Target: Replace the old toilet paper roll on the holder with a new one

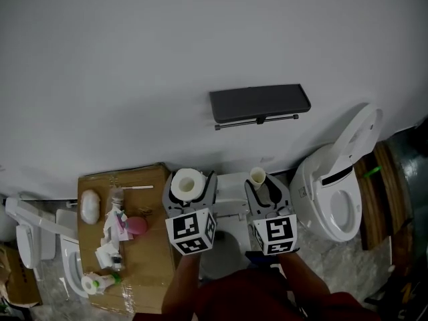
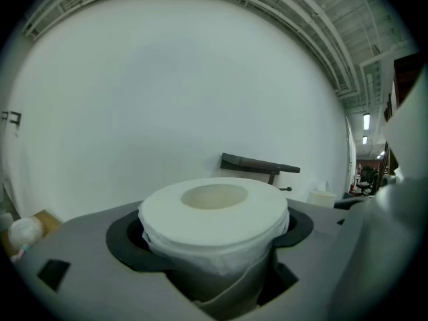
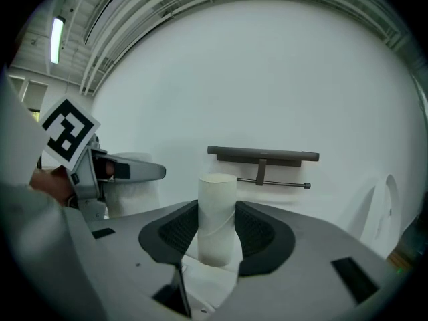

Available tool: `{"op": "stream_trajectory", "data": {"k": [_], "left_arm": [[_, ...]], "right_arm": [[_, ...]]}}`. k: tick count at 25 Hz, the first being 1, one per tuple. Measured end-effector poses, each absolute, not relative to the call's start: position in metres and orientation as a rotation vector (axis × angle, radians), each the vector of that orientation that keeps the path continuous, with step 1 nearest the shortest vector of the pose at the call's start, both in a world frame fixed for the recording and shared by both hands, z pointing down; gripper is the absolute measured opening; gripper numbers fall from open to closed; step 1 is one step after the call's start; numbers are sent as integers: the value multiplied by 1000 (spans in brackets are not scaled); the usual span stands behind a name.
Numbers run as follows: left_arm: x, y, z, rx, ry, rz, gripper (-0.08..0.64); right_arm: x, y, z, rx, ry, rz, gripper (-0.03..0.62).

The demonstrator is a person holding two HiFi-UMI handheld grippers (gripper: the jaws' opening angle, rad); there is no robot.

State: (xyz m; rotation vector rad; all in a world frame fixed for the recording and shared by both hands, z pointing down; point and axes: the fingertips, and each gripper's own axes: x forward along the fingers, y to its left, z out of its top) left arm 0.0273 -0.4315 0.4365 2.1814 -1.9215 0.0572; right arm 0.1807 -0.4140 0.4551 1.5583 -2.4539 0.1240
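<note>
A dark holder shelf (image 1: 259,103) hangs on the white wall, and the thin bar (image 1: 257,120) under it is bare. My left gripper (image 1: 190,194) is shut on a full white toilet paper roll (image 1: 186,183), standing on end between the jaws. My right gripper (image 1: 266,192) is shut on an empty cardboard tube (image 1: 257,175), also upright. Both grippers are below the holder and away from the wall. In the left gripper view the roll (image 2: 214,212) fills the jaws, with the holder (image 2: 258,164) behind it. In the right gripper view the tube (image 3: 218,216) stands in front of the holder (image 3: 263,156).
A white toilet (image 1: 338,189) with its lid raised stands at the right. A cardboard box (image 1: 150,259) at the left carries bottles, a pink object (image 1: 137,225) and small white items. More white fixtures (image 1: 30,233) sit at the far left. A white ceramic top (image 1: 231,191) lies under the grippers.
</note>
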Motion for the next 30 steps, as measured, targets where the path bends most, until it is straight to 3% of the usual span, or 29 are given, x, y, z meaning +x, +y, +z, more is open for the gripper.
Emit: {"op": "stream_trajectory", "data": {"k": [19, 30], "left_arm": [[-16, -557, 470, 1488, -1428, -1032, 463], [-9, -590, 467, 1385, -1325, -1196, 463]], "right_arm": [[204, -441, 493, 1567, -2357, 186, 179], [211, -453, 494, 1582, -2359, 192, 179]]}}
